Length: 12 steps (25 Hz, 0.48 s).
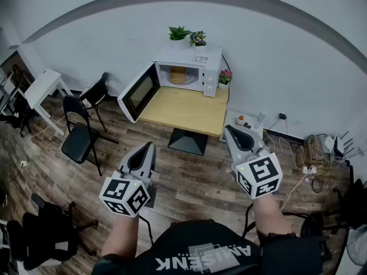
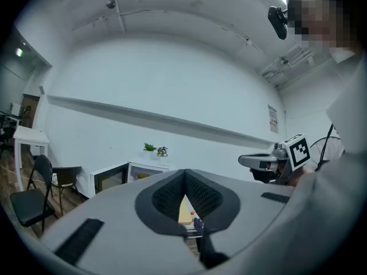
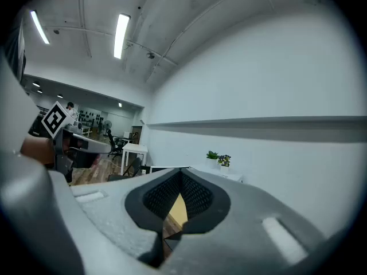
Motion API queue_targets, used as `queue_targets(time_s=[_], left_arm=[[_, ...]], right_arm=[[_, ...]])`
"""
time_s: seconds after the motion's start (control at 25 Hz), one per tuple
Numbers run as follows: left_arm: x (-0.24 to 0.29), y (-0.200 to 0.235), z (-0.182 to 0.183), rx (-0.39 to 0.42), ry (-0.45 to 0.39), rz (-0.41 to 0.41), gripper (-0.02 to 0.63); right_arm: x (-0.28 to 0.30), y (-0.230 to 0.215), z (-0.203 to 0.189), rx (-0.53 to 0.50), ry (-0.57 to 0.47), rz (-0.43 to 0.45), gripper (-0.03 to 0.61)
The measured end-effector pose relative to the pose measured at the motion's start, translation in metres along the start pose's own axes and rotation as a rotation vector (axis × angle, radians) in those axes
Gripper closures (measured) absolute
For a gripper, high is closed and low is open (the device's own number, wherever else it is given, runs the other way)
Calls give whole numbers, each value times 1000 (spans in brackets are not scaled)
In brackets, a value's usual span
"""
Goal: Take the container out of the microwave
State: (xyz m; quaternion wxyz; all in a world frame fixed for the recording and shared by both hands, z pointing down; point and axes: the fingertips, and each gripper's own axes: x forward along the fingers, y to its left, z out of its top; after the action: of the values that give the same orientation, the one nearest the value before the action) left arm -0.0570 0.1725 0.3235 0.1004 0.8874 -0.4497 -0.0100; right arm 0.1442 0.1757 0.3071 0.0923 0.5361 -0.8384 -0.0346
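A white microwave (image 1: 192, 67) stands at the far end of a wooden table (image 1: 186, 112), its door (image 1: 137, 91) swung wide to the left. Inside the cavity sits a tan container (image 1: 178, 74). Both grippers hover well short of the table, above the wooden floor. My left gripper (image 1: 150, 146) is shut with nothing in it, and so is my right gripper (image 1: 230, 129). In the left gripper view the microwave (image 2: 146, 169) shows small and far beyond the shut jaws, with the right gripper (image 2: 269, 162) at the right. The right gripper view shows only the table top between its pads (image 3: 198, 196).
Two potted plants (image 1: 179, 33) stand on the microwave, and a small flower pot (image 1: 225, 77) beside it. Black folding chairs (image 1: 80, 136) and a white side table (image 1: 43, 86) are at the left. Cables and a power strip (image 1: 312, 152) lie at the right; an office chair (image 1: 40, 228) is near left.
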Motion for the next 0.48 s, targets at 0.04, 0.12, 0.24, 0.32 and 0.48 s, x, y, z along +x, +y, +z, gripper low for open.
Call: queue_targets(time_s=[0.04, 0.12, 0.24, 0.32, 0.48], left_arm=[[-1, 0, 1, 6, -1, 3, 612], [-3, 1, 2, 17, -1, 9, 612], [-4, 4, 2, 21, 5, 13, 612], [-5, 6, 2, 19, 7, 12, 612], [-7, 6, 2, 12, 8, 4, 612]], right_arm=[[-1, 1, 0, -2, 0, 1, 572], [-3, 3, 1, -4, 1, 2, 572], [-4, 5, 1, -3, 3, -4, 572], [-4, 6, 2, -3, 3, -8, 572], [-7, 8, 2, 18, -3, -14, 572]])
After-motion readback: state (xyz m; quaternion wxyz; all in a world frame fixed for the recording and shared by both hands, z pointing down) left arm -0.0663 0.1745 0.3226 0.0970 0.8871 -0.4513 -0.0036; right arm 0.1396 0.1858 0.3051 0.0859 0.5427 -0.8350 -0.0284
